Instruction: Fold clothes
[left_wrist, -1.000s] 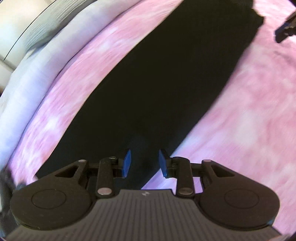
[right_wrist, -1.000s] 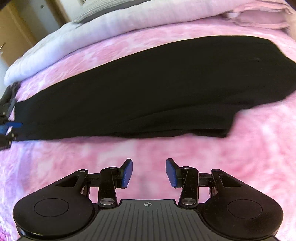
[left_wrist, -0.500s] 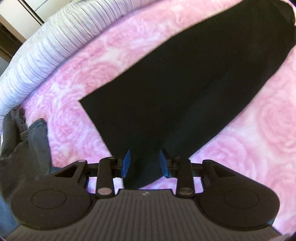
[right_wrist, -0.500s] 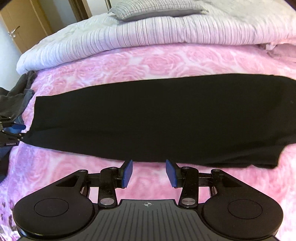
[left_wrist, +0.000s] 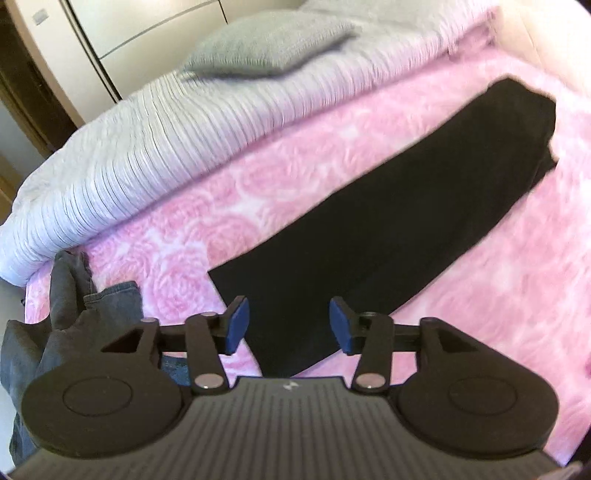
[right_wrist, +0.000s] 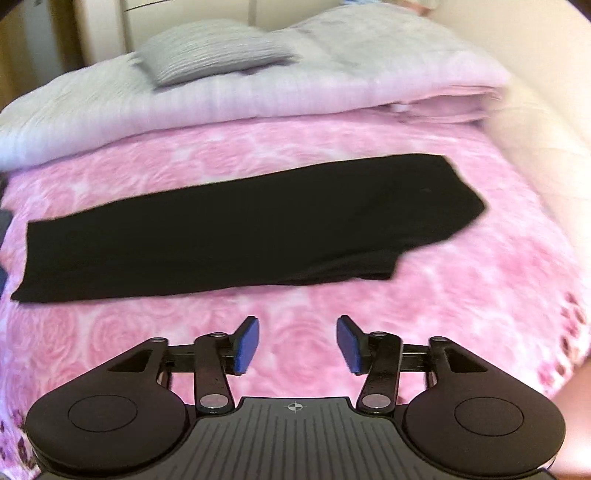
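A long black garment (right_wrist: 240, 236) lies flat across the pink rose-patterned bed cover (right_wrist: 461, 302), folded lengthwise into a narrow strip. From the left wrist view the same black garment (left_wrist: 388, 236) runs diagonally away, its near end below my left gripper (left_wrist: 288, 326). That gripper is open and raised above the cloth, holding nothing. My right gripper (right_wrist: 297, 345) is also open and hovers over bare pink cover in front of the garment's long edge, apart from it.
A rolled white ribbed duvet (left_wrist: 147, 155) and a grey pillow (right_wrist: 210, 51) lie along the far side of the bed. Grey and denim clothes (left_wrist: 62, 325) are heaped at the bed's left end. A wardrobe (left_wrist: 129, 33) stands behind.
Both grippers have lifted up and back from the garment, so more of the bed shows. The left gripper's fingers have spread wider, and the cloth end no longer sits between them.
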